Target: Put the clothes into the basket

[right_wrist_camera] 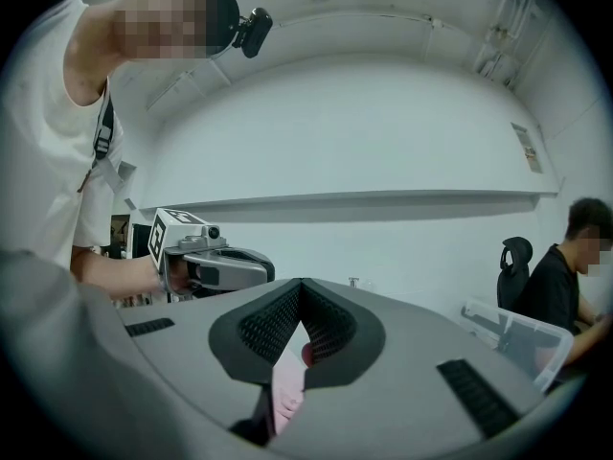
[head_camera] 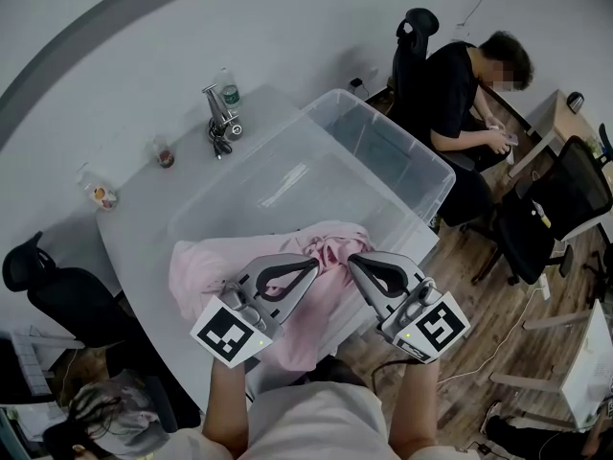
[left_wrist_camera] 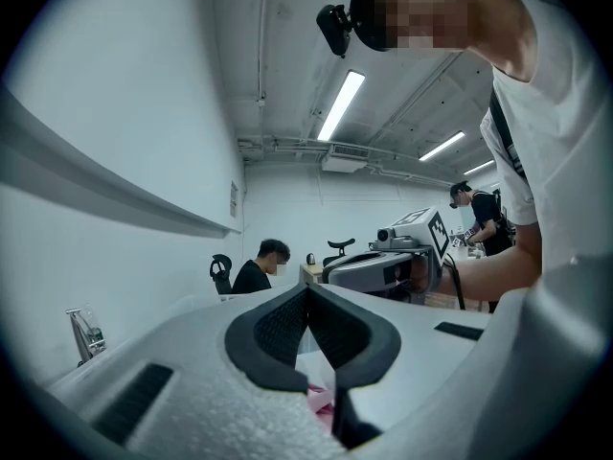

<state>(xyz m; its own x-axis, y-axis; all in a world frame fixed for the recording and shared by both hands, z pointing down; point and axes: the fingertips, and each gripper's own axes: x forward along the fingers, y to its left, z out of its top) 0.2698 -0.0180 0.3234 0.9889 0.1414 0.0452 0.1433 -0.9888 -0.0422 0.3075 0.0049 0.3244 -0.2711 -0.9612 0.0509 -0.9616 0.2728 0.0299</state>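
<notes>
Nearest to us, each hand carries a grey plastic gripper with a cube of black-and-white square markers at its back. The left gripper (head_camera: pixel 311 264) and right gripper (head_camera: pixel 354 260) point toward twelve o'clock with their tips close together. Each has black, ribbed pads shaped like a wide V. In the left gripper view the pads (left_wrist_camera: pixel 278 329) meet at the tip with pink cloth pinched below them. In the right gripper view the pads (right_wrist_camera: pixel 330 329) are likewise clenched on a fold of the same cloth. That cloth is a soft, crumpled pink garment (head_camera: pixel 206 276). It is bunched up where the two tips grip it and spreads over the smooth white table (head_camera: pixel 144 228) toward eight o'clock of the left gripper. Just beyond the tips, at twelve to one o'clock, stands the basket (head_camera: pixel 421 166), a clear plastic bin with rounded corners, and the garment's bunched edge lies against its near wall. Farther off at eleven o'clock are a metal clamp (head_camera: pixel 220 118) and a clear bottle (head_camera: pixel 230 92) whose green label is too small to read. At two o'clock a person in black (head_camera: pixel 460 84) sits on a black chair.
</notes>
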